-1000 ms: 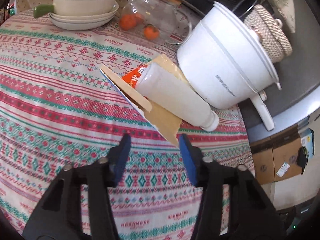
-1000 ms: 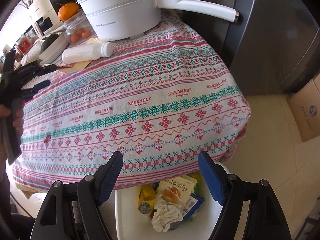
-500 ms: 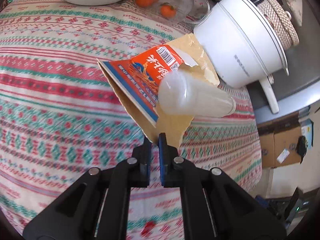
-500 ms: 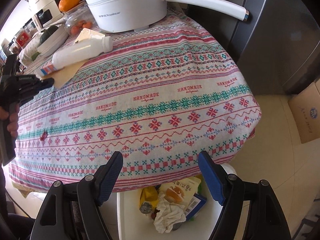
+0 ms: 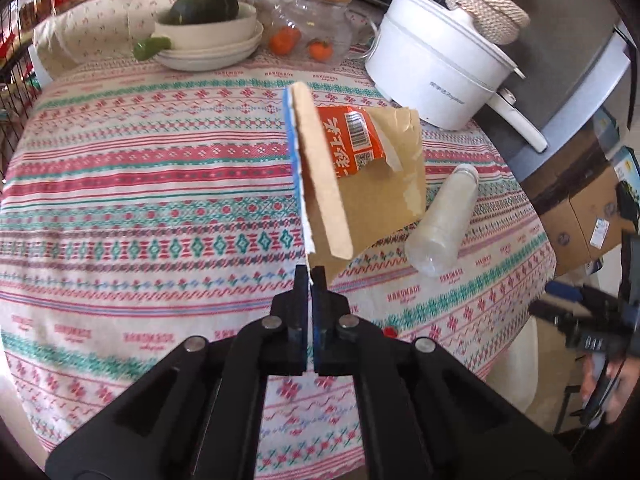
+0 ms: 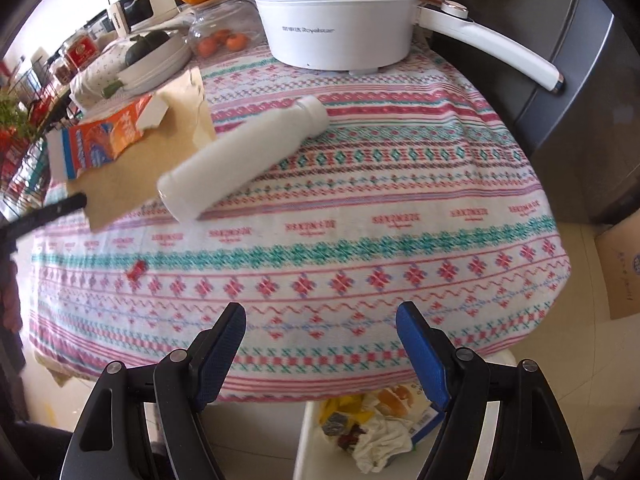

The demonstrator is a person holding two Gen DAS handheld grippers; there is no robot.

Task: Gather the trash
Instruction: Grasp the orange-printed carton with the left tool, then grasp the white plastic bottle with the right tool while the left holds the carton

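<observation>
Pinching a corner of the flattened brown-and-orange cardboard carton [image 5: 360, 184], the left gripper [image 5: 311, 276] holds it lifted above the patterned tablecloth [image 5: 140, 208]; a white plastic bottle [image 6: 244, 156] lies beside it. The right gripper [image 6: 320, 344] hangs wide open and empty above the white trash bin [image 6: 308, 440].

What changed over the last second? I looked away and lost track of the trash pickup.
The left gripper shut on the torn carton and lifted it; the white bottle rolled off onto the tablecloth. The right gripper stayed open and empty.
</observation>
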